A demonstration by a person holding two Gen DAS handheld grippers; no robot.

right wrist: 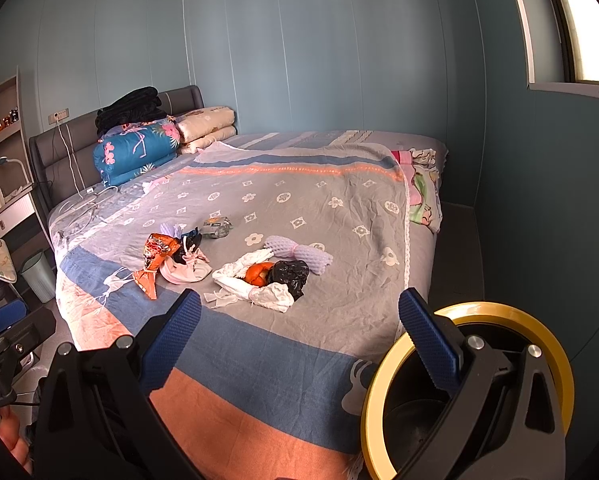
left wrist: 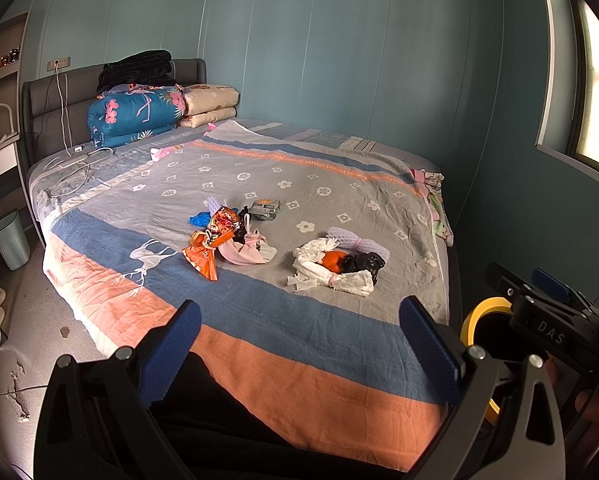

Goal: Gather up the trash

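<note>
Trash lies in two heaps on the bed. The left heap holds an orange snack wrapper (left wrist: 207, 254) (right wrist: 151, 264), a pink cloth (left wrist: 245, 254) (right wrist: 185, 272), a blue scrap (left wrist: 200, 219) and a crushed can (left wrist: 264, 209) (right wrist: 217, 227). The right heap holds white tissue (left wrist: 323, 272) (right wrist: 255, 290), orange peel (left wrist: 333, 261) (right wrist: 259, 272), a black bag (left wrist: 363, 264) (right wrist: 291, 274) and white foam netting (left wrist: 359, 243) (right wrist: 299, 254). A yellow-rimmed bin (right wrist: 499, 312) (left wrist: 473, 316) stands at the bed's right corner. My left gripper (left wrist: 299, 332) and right gripper (right wrist: 299, 328) are open, empty, short of the heaps.
The bed (left wrist: 299, 380) carries folded quilts (left wrist: 135, 114) and a dark blanket at the headboard, and a charger cable (left wrist: 75, 162) at the left. A pale green bin (left wrist: 11, 240) stands on the floor at the left, by a desk. A window is at the right.
</note>
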